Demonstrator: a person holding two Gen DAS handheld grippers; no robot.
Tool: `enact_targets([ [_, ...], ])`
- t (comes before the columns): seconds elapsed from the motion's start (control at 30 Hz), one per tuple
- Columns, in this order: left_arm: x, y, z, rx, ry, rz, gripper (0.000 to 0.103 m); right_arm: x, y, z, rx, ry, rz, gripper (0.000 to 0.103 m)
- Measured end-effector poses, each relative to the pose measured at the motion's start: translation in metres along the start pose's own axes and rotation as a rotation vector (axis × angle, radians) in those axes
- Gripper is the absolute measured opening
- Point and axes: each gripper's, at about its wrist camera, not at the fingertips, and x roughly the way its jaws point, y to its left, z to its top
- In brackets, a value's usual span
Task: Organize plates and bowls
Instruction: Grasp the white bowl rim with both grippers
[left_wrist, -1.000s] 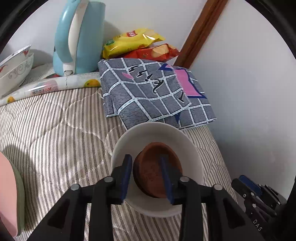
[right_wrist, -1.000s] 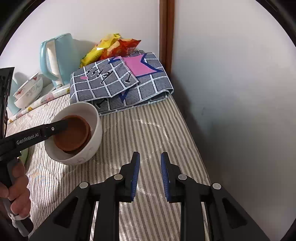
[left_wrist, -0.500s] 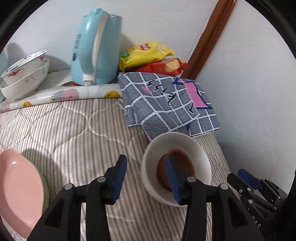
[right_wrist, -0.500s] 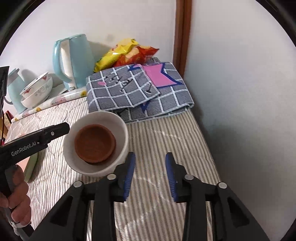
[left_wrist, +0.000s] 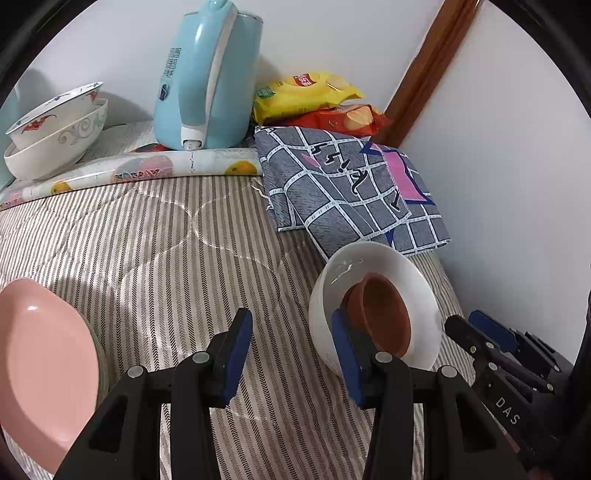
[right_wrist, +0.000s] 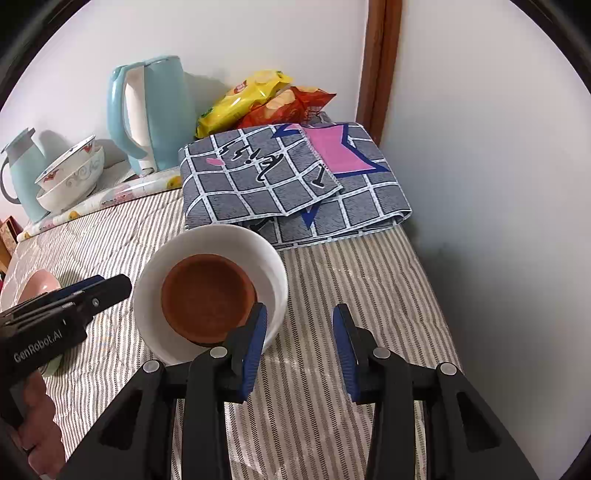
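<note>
White bowl (right_wrist: 210, 288) with brown bowl (right_wrist: 208, 295) nested inside sits on the striped bed (left_wrist: 155, 236), near the folded checked cloth (right_wrist: 291, 184). Left tool (left_wrist: 291, 354) spread, empty, left of the bowls. Right tool (right_wrist: 299, 347) spread, empty, its left finger at the white bowl's near rim.

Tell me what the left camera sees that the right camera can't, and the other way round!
Only the left wrist view shows the whole pink plate. Only the right wrist view shows the thermos and the person's hand. Both show the white bowl with the brown bowl inside, the kettle, the stacked bowls, the checked cloth and the chip bags.
</note>
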Motion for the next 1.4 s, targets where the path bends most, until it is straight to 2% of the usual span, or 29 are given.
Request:
enact_targets([
  [0.6, 0.015, 0.0, 0.005, 0.012, 0.028, -0.009, 0.044, 0.026, 0.007, 0.0, 0.002, 0.052, 0.008, 0.037],
  [0.87, 0.02, 0.002, 0.007, 0.005, 0.034, -0.024, 0.044, 0.024, 0.005, -0.001, 0.015, 0.045, 0.026, 0.037],
  [1.03, 0.024, 0.002, 0.008, 0.007, 0.038, -0.019, 0.045, 0.027, 0.001, 0.003, 0.034, 0.037, 0.035, 0.033],
  [1.2, 0.031, -0.006, 0.009, 0.051, 0.054, 0.026, 0.044, 0.034, 0.002, 0.006, 0.029, 0.061, 0.053, 0.02],
  [1.4, 0.043, -0.014, 0.009, 0.082, 0.09, 0.044, 0.044, 0.044, 0.007, 0.009, 0.04, 0.107, 0.062, 0.02],
])
